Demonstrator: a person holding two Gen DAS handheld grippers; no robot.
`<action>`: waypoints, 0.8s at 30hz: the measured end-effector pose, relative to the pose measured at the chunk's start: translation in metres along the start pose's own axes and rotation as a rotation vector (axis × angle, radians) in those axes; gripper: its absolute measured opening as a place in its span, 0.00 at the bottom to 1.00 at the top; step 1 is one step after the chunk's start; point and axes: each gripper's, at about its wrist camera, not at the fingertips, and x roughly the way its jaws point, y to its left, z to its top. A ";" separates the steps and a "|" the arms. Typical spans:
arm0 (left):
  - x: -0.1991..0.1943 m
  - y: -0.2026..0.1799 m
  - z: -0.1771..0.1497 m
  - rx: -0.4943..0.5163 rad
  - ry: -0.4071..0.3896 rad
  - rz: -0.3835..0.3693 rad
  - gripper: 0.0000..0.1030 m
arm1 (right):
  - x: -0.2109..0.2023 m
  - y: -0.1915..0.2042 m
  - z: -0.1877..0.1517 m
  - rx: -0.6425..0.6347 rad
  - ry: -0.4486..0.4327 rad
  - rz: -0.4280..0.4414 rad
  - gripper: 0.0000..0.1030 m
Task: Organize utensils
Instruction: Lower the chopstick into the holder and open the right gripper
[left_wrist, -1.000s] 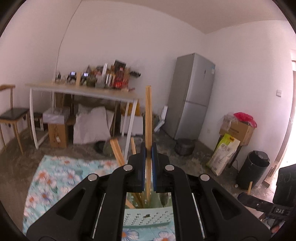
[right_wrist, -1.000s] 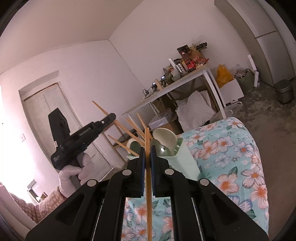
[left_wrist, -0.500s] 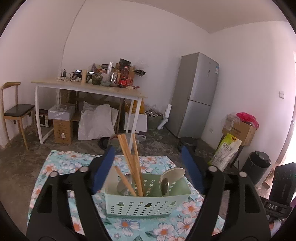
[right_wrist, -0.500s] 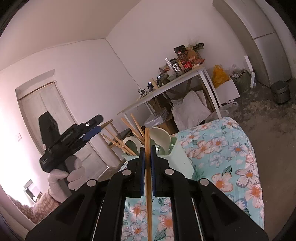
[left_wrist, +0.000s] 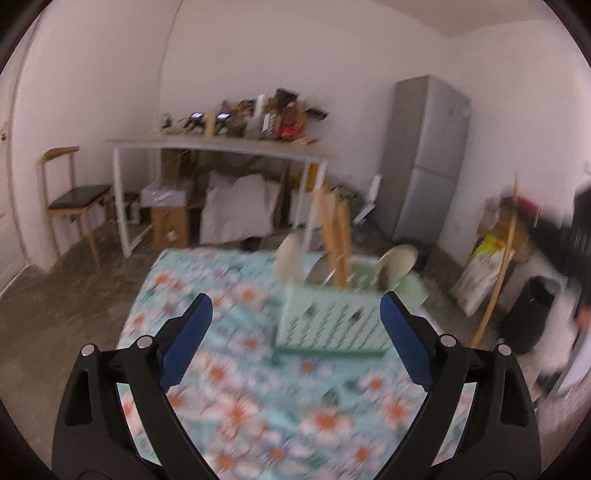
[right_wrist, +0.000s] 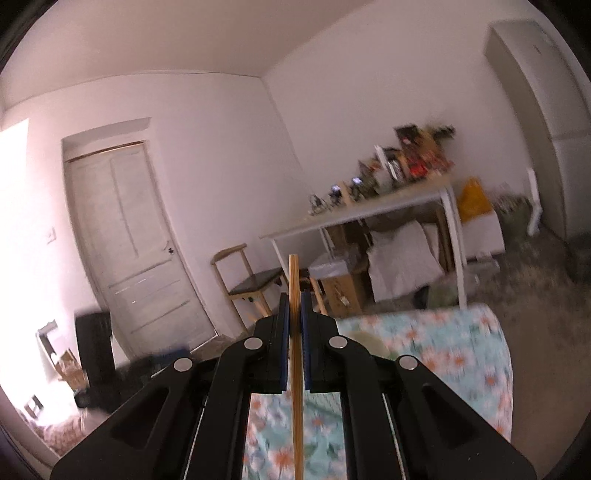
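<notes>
Two wrist views, shared floral cloth (left_wrist: 229, 373)

White plastered walls enclose a room with a rough grey floor (left_wrist: 48, 306). At twelve o'clock in the left wrist view, a white-legged side table (left_wrist: 221, 147) crowded with clutter shelters boxes and a pale sack (left_wrist: 236, 214). A wooden chair (left_wrist: 74, 199) stands at nine o'clock, a grey fridge (left_wrist: 424, 158) at two. A panelled white door (right_wrist: 133, 236) shows at nine o'clock in the right wrist view, with bright daylight at its left.

utensil basket (left_wrist: 332, 325) on floral cloth (left_wrist: 236, 398), chopsticks (left_wrist: 334, 243) in basket, desk (left_wrist: 221, 147) behind, fridge (left_wrist: 424, 158) rt
</notes>
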 end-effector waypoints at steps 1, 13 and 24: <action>-0.001 0.004 -0.008 -0.001 0.009 0.031 0.88 | 0.007 0.006 0.011 -0.029 -0.012 0.012 0.06; -0.001 0.037 -0.067 -0.026 0.163 0.247 0.91 | 0.066 0.045 0.079 -0.211 -0.106 -0.003 0.06; 0.013 0.047 -0.080 -0.018 0.279 0.340 0.91 | 0.133 0.030 0.035 -0.336 0.013 -0.160 0.06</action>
